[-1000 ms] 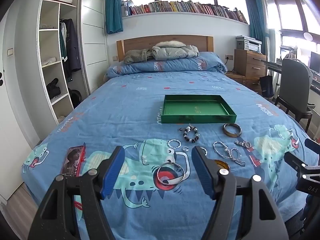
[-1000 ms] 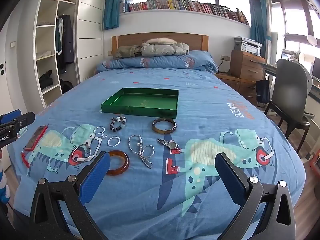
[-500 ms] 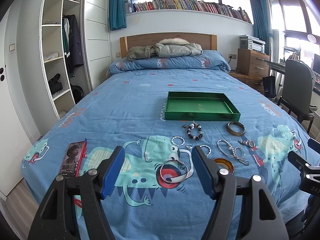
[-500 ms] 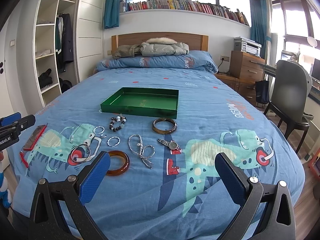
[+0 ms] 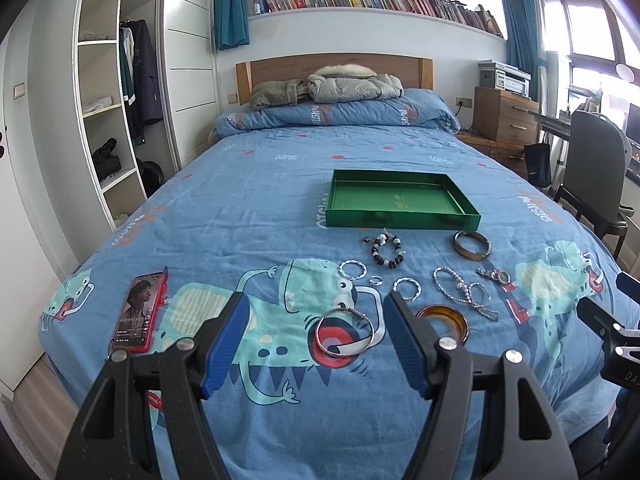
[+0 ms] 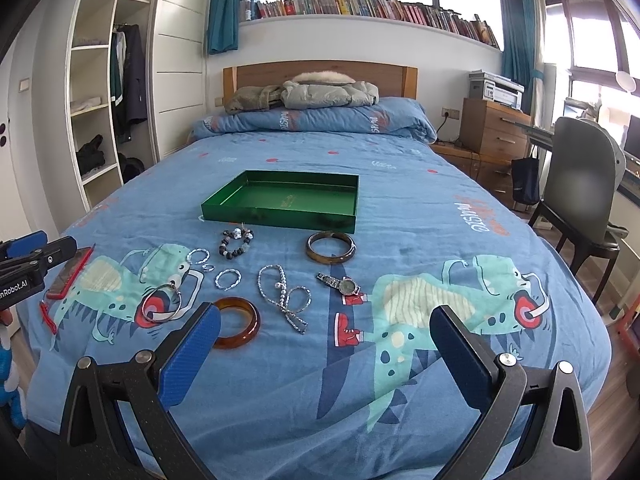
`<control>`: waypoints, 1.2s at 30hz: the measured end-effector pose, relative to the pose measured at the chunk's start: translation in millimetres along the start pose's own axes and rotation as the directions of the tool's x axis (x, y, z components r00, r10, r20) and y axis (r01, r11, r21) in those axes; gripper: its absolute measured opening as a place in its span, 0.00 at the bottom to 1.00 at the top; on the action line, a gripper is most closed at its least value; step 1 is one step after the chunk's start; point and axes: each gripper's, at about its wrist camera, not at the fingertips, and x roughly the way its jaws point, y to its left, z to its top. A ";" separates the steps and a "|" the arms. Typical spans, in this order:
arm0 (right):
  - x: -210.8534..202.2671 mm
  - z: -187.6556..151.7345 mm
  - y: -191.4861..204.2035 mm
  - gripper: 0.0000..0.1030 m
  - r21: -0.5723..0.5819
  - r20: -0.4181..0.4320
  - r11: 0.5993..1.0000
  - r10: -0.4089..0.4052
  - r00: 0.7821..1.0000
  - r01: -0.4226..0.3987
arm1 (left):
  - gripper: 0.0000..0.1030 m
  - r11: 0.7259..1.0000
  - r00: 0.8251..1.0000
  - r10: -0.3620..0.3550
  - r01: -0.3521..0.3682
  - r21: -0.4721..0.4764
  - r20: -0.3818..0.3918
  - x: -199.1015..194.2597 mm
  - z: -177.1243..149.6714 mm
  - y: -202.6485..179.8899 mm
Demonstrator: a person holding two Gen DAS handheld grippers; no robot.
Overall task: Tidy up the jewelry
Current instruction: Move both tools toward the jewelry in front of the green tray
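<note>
My left gripper (image 5: pixel 314 322) spread wide, empty, lined up over silver bangle (image 5: pixel 345 332) near bed's front edge; right gripper (image 6: pixel 326 338) gaping, empty. Bangle light, rigid, slick; I'd pinch across rim. Green tray (image 5: pixel 402 220) beyond, empty

The left gripper (image 5: pixel 316 338) hovers over the near end of the bed (image 5: pixel 248 200), jaws spread wide, a silver bangle (image 5: pixel 345 332) lying between the blue pads (image 5: pixel 224 340). Just right of it sits an amber bangle (image 5: pixel 443 322). Farther in lie a chain (image 5: pixel 464 292), a watch (image 5: pixel 495 275), three small silver rings (image 5: pixel 353 269), a bead bracelet (image 5: pixel 387 251) and a brown bangle (image 5: pixel 472 244). An empty green tray (image 5: pixel 402 222) sits mid-bed. A phone (image 5: pixel 140 312) lies near the left edge. The right gripper (image 5: pixel 612 320) shows at the right edge.
</note>
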 end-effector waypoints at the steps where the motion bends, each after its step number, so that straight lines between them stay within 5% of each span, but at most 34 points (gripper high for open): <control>1: 0.0 0.1 0.0 1.00 -0.002 0.000 1.000 0.001 1.000 -0.001 | 0.66 1.000 1.000 0.000 0.000 0.000 -0.002 1.1 -0.3 0.5; 36: 30.8 0.8 18.4 0.99 -0.045 -0.051 0.998 0.045 0.998 -0.047 | 0.66 0.999 0.998 0.031 -0.029 0.036 -0.056 37.9 -5.9 6.1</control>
